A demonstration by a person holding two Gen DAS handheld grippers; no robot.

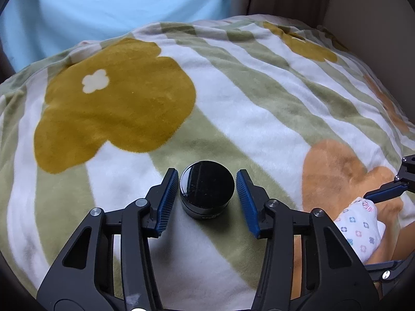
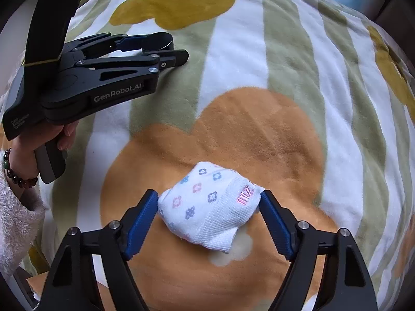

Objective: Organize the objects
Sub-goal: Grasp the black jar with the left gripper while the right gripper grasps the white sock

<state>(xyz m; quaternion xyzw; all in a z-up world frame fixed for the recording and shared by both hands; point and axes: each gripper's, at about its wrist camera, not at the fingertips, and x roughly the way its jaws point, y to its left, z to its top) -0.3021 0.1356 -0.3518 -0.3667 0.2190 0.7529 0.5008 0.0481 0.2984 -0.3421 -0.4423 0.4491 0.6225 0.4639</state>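
Observation:
A small black round jar (image 1: 206,190) with a glossy lid stands on the flowered blanket (image 1: 233,103). My left gripper (image 1: 207,178) is open, one blue pad on each side of the jar, with small gaps. In the right wrist view the left gripper (image 2: 176,49) shows at upper left, the jar (image 2: 162,40) between its fingers. A rolled white sock bundle (image 2: 210,211) with small flower prints lies on an orange flower patch. My right gripper (image 2: 208,198) is around it, both pads touching its ends. The bundle also shows in the left wrist view (image 1: 359,229).
The blanket (image 2: 298,77) is soft and striped green and white, with mustard and orange flowers. A light blue cloth (image 1: 116,13) hangs behind it. A hand with a bead bracelet (image 2: 18,173) holds the left gripper's handle.

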